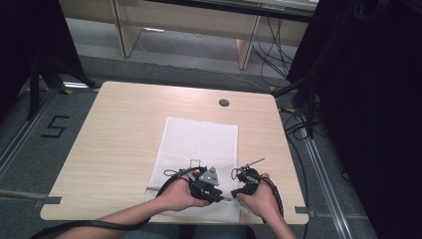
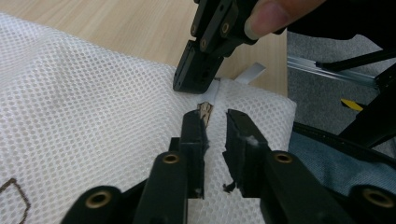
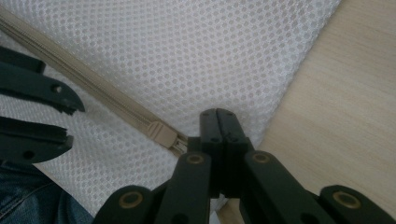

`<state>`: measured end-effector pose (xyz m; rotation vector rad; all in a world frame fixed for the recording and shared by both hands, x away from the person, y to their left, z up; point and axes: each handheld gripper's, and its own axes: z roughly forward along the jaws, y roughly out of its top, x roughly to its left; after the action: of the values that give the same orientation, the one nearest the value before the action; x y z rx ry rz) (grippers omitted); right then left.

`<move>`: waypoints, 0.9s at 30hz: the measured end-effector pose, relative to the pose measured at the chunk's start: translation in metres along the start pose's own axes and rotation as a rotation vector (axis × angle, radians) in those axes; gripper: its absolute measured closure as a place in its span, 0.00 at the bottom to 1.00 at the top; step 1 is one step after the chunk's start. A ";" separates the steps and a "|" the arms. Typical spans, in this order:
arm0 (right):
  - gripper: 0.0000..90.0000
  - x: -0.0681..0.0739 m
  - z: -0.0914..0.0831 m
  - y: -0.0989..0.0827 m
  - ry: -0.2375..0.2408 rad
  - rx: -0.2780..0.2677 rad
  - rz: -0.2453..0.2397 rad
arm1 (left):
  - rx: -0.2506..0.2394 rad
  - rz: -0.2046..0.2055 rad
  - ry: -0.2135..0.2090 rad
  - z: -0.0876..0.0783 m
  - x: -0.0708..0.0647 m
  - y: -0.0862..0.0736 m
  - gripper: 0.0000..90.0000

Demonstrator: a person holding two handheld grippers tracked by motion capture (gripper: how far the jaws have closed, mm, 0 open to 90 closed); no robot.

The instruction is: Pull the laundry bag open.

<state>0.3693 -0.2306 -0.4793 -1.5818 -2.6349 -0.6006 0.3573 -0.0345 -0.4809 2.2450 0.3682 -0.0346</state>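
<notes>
1. A white mesh bag (image 1: pixel 199 154) lies flat on the table (image 1: pixel 114 144), and its near end reaches the table's near edge, close to the person.
2. A beige zipper (image 3: pixel 93 93) runs along the bag's near end, side by side with the table's near edge. That long line is the way the slider can travel.
3. The zipper slider (image 3: pixel 163 135) sits near the bag's near right corner, at the right end of the zipper.
4. The right gripper (image 3: pixel 218 122) has its jaws pressed together on the bag's edge, just past the slider, right beside it. It pins that end of the bag.
5. The left gripper (image 2: pixel 215 122) points at the slider from the other side. Its jaws stand only a little apart, with the slider's pull tab (image 2: pixel 204 112) between the tips. I cannot tell if the pads already pinch the tab.
6. The left gripper is the one lined up with the slider. I think it must squeeze the tab, then pull it along the zipper toward the bag's near left corner.
</notes>
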 end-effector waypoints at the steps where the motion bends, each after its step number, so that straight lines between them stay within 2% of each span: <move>1: 1.00 0.000 0.000 0.000 -0.001 -0.001 -0.001 | 0.008 0.010 0.005 0.001 0.000 0.001 0.89; 2: 1.00 0.000 0.000 0.000 -0.001 -0.002 0.003 | 0.015 0.015 0.007 0.002 0.001 0.001 0.90; 3: 1.00 0.000 0.000 0.000 0.000 -0.002 0.003 | 0.011 -0.005 0.002 0.003 0.000 0.001 0.90; 11: 1.00 -0.001 0.000 0.000 0.013 -0.003 -0.002 | 0.042 0.015 0.003 0.016 0.002 0.004 0.88; 12: 1.00 -0.001 0.000 0.000 0.012 -0.004 0.000 | 0.042 0.001 0.005 0.018 0.002 0.003 0.87; 14: 1.00 -0.002 0.000 0.000 0.014 -0.006 -0.003 | 0.043 0.003 0.010 0.020 0.004 0.002 0.86; 15: 1.00 0.001 -0.001 -0.001 0.016 0.007 0.033 | 0.046 0.000 0.010 0.021 0.005 0.002 0.86; 17: 1.00 -0.001 0.000 0.000 0.011 -0.003 0.009 | 0.049 -0.006 0.013 0.023 0.006 0.001 0.86; 19: 1.00 -0.002 0.000 0.000 0.016 -0.001 0.009 | 0.054 -0.018 0.011 0.026 0.006 0.000 0.86; 21: 1.00 -0.002 0.000 0.000 0.017 -0.001 0.008 | 0.059 -0.006 0.009 0.027 0.007 0.001 0.86; 23: 1.00 -0.002 0.000 0.000 0.017 -0.001 0.008 | 0.057 -0.009 0.009 0.030 0.008 0.001 0.86; 24: 1.00 -0.002 0.000 0.000 0.017 -0.001 0.007 | 0.057 -0.025 0.005 0.031 0.007 0.001 0.86; 27: 1.00 -0.002 0.000 0.000 0.020 -0.002 0.007 | 0.057 -0.021 -0.003 0.035 0.007 0.000 0.85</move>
<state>0.3701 -0.2327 -0.4800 -1.5767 -2.6143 -0.6147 0.3676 -0.0590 -0.5044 2.2973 0.3940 -0.0601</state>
